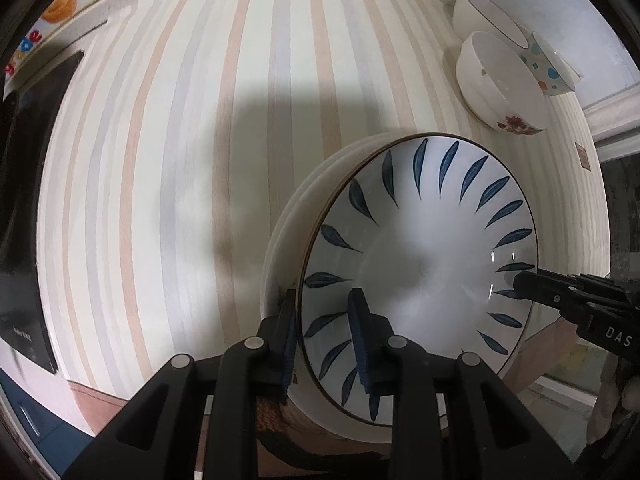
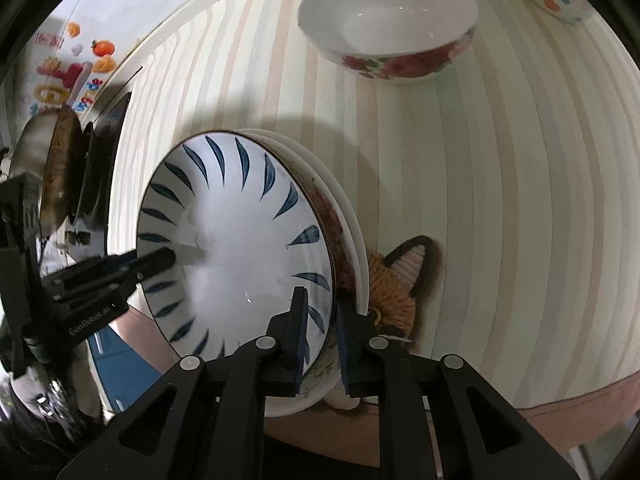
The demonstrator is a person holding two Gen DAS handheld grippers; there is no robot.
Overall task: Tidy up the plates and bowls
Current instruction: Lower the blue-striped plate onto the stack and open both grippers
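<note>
A blue-leaf plate (image 1: 420,264) is shown topmost on a small stack of plates (image 1: 304,200), the whole held between two grippers above a striped tablecloth (image 1: 160,160). The left gripper (image 1: 324,344) is seen with its jaws pinched on the near rim of the stack, one finger inside the blue-leaf plate and one outside; the right gripper (image 2: 320,340) is clamped likewise on the opposite rim, over a floral plate (image 2: 340,240) lying beneath. Whether the stack rests on the cloth or is lifted clear cannot be told. Three bowls are grouped at the far corner: a rose-band bowl (image 2: 388,28), a plain rimmed bowl (image 1: 488,16) and a dotted bowl (image 1: 550,68). A knitted coaster (image 2: 396,288) is partly covered by the stack. Slippage is judged the main hazard: glazed rims are gripped by narrow pads, and unequal motion of the two hands could tilt the stack, shearing the upper plate off the lower ones or chipping a rim.
</note>
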